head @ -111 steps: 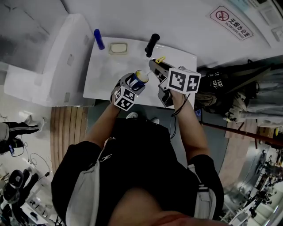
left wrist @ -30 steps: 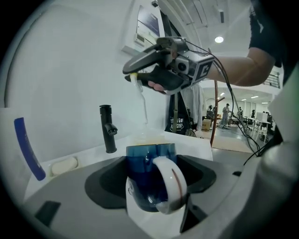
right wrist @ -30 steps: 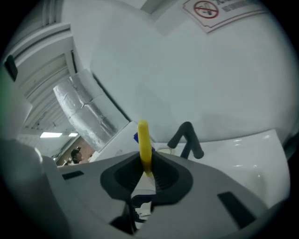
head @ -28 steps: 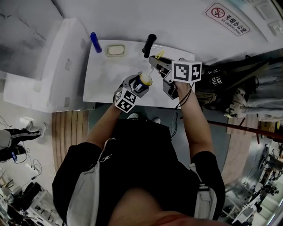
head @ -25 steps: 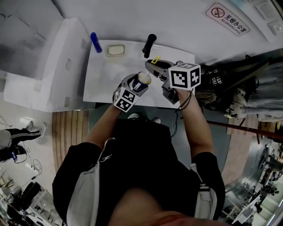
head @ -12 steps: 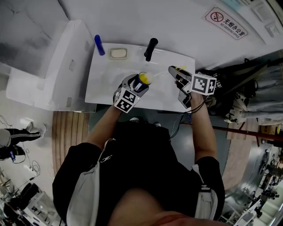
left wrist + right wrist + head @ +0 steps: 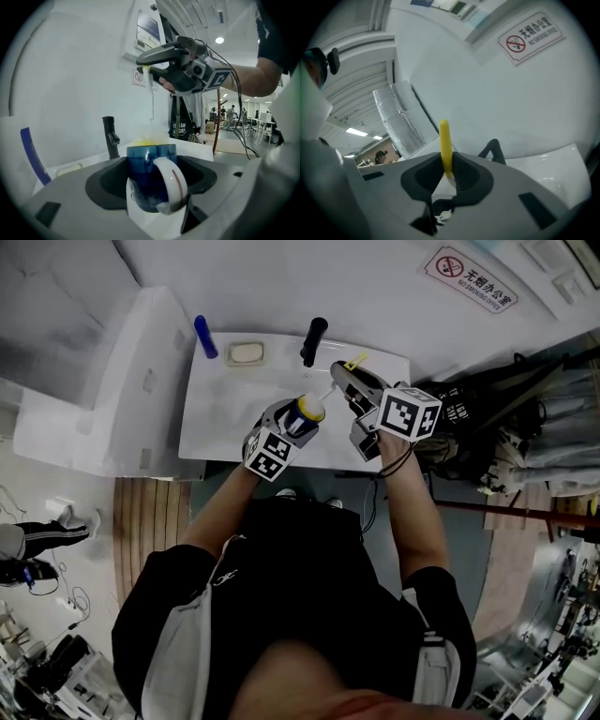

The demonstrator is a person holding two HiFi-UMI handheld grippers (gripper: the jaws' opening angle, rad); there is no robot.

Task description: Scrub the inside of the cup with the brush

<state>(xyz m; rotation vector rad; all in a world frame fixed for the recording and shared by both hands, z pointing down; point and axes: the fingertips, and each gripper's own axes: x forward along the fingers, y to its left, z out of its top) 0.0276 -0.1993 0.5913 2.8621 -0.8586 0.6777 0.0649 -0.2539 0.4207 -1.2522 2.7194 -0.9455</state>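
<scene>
Right tongs (image 7: 340,372) near black faucet (image 7: 313,339)

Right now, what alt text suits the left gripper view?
A blue cup with a white handle is gripped in the left tongs. Above, the right tongs hold a brush reaching to its mouth; a black tap stands behind.

Both grippers up over the white sink basin (image 7: 216,413).
The left gripper (image 7: 292,424) clamps the blue cup with pale yellow inside (image 7: 306,409); the right gripper (image 7: 343,374) pinches the yellow-handled brush (image 7: 353,363), thin stem slanting down to the cup's mouth.
</scene>
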